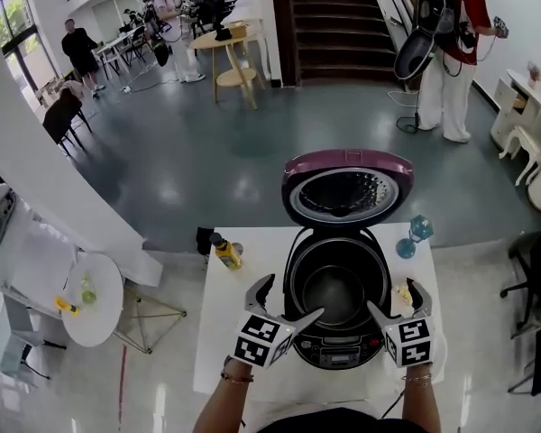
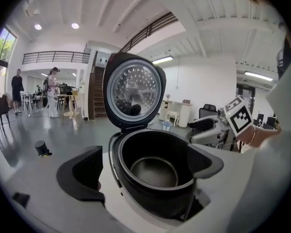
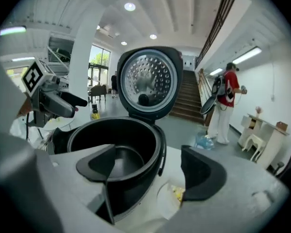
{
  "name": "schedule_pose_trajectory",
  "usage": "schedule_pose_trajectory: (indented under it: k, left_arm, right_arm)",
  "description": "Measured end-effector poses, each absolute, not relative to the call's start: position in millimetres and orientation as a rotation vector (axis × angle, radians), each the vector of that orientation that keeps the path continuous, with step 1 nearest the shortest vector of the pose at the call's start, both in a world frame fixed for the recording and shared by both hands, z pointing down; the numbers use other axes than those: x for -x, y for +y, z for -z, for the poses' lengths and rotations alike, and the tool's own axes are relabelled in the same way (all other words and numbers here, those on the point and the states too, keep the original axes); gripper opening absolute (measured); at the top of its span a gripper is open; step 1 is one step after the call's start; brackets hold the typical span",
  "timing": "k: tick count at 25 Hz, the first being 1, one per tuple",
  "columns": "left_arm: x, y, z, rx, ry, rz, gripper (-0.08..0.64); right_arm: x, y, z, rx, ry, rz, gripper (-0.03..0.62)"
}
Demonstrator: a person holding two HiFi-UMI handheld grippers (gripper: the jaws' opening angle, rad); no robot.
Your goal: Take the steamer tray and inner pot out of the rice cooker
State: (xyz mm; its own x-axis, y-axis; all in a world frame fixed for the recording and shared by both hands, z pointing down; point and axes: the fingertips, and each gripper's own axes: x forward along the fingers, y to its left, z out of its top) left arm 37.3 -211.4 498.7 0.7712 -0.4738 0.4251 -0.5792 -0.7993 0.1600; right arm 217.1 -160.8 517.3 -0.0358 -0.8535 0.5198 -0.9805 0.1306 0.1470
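The rice cooker [image 1: 341, 345] stands on the white table with its purple lid [image 1: 346, 186] swung up. A black inner pot [image 1: 336, 289] [image 2: 157, 166] [image 3: 119, 154] sits in it, empty; I cannot make out a separate steamer tray. My left gripper [image 1: 288, 299] [image 2: 143, 171] is open at the cooker's front left, one finger outside the body and the other over the pot's rim. At the front right my right gripper [image 1: 395, 298] [image 3: 150, 173] is open too, straddling the rim the same way. Neither touches the pot that I can see.
A yellow bottle [image 1: 225, 252] stands at the table's [image 1: 224, 350] back left and a blue glass piece [image 1: 415, 233] at its back right. A small white dish [image 3: 172, 198] with yellow scraps lies right of the cooker. A round side table [image 1: 95, 300] stands left; people stand far off.
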Motion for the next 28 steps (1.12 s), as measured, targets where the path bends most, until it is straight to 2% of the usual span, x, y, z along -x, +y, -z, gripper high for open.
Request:
schedule_pose_trajectory:
  k: [12, 23, 24, 26, 27, 28]
  left_arm:
    - [-68, -275, -574, -2.557, -0.712, -1.009, 0.535]
    - [-71, -299, -616, -2.471, -0.735, -1.411, 0.529]
    - [-67, -304, -619, -2.460, -0.759, -1.436, 0.517]
    - [-62, -310, -621, -2.441, -0.800, -1.442, 0.366]
    - [-61, -311, -622, -2.434, -0.813, -1.437, 0.319]
    - [-61, -312, -622, -2.429, -0.825, -1.439, 0.304]
  right_arm:
    - [-220, -229, -577, -1.351, -1.647, -0.444, 0.411]
    - [-249, -263, -623, -1.159, -1.305, -0.299, 0.411]
    - [-253, -265, -623, -1.161, -1.288, -0.286, 0.408]
    - [-255, -266, -622, -1.164, -1.306, -0.302, 0.379]
    - [-253, -266, -621, -1.159, -1.328, -0.318, 0.358]
    - [-251, -266, -620, -1.152, -1.348, -0.331, 0.348]
